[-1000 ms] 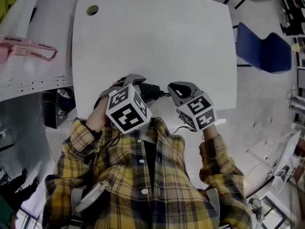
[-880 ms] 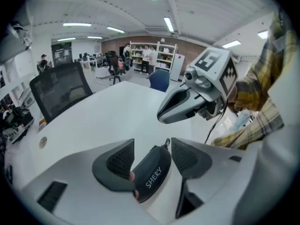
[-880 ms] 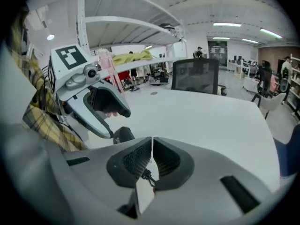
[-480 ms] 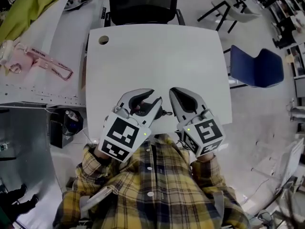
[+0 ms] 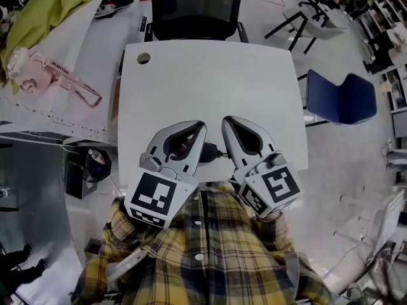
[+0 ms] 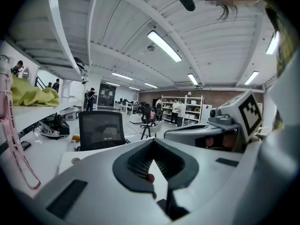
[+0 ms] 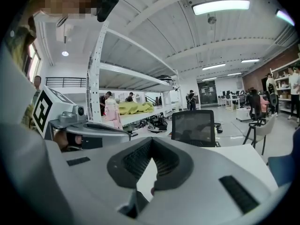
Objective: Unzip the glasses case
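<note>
The dark glasses case (image 5: 207, 152) lies near the front edge of the white table (image 5: 210, 81), its zip pull pointing right. Most of it is hidden under my left gripper. Both grippers are held up off the table, side by side, pointing away from me. My left gripper (image 5: 201, 129) is shut with nothing between its pads (image 6: 140, 165). Right of the case, my right gripper (image 5: 229, 123) is also shut and empty. In the right gripper view its tips (image 7: 151, 143) meet over bare table. A dark shape (image 6: 172, 209) shows below the left jaws; I cannot tell what it is.
A black mesh chair (image 5: 194, 8) stands at the table's far edge, and a blue chair (image 5: 343, 97) stands to the right. A bench on the left holds a green cloth (image 5: 57, 8) and a pink bottle with a strap (image 5: 44, 75). A cable hole (image 5: 144, 58) sits in the table's far left corner.
Both grippers have risen off the table towards the head camera. The left jaws, open around the case a second ago, have closed empty. The case stays on the table.
</note>
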{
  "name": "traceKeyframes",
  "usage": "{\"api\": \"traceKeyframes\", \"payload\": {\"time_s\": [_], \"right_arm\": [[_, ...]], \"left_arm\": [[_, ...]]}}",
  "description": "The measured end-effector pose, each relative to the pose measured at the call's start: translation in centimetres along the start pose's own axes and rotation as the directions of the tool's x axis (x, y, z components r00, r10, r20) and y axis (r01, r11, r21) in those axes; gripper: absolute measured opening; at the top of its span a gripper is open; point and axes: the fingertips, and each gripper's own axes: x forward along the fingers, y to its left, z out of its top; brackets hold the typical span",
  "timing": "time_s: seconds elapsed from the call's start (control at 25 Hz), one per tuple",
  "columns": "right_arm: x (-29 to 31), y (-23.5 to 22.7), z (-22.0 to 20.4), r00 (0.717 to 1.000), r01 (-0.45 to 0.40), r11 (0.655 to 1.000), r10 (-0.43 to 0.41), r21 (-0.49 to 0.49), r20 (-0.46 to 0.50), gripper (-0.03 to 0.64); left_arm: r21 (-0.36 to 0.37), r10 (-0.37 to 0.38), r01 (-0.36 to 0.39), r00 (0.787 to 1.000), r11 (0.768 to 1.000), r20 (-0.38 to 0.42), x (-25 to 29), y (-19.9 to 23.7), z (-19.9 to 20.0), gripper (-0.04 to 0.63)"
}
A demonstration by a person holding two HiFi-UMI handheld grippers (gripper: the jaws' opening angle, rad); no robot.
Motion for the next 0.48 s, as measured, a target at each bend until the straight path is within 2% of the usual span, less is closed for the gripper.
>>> {"api": "traceKeyframes", "payload": {"time_s": [0.48], "right_arm": [[0.58, 0.63, -0.3, 0.999, -0.012, 1.0, 0.012, -0.001, -0.03, -0.002]], "left_arm": [[0.016, 0.009, -0.009, 1.0, 1.0, 0.012, -0.51, 0.51, 0.47, 0.008]]}}
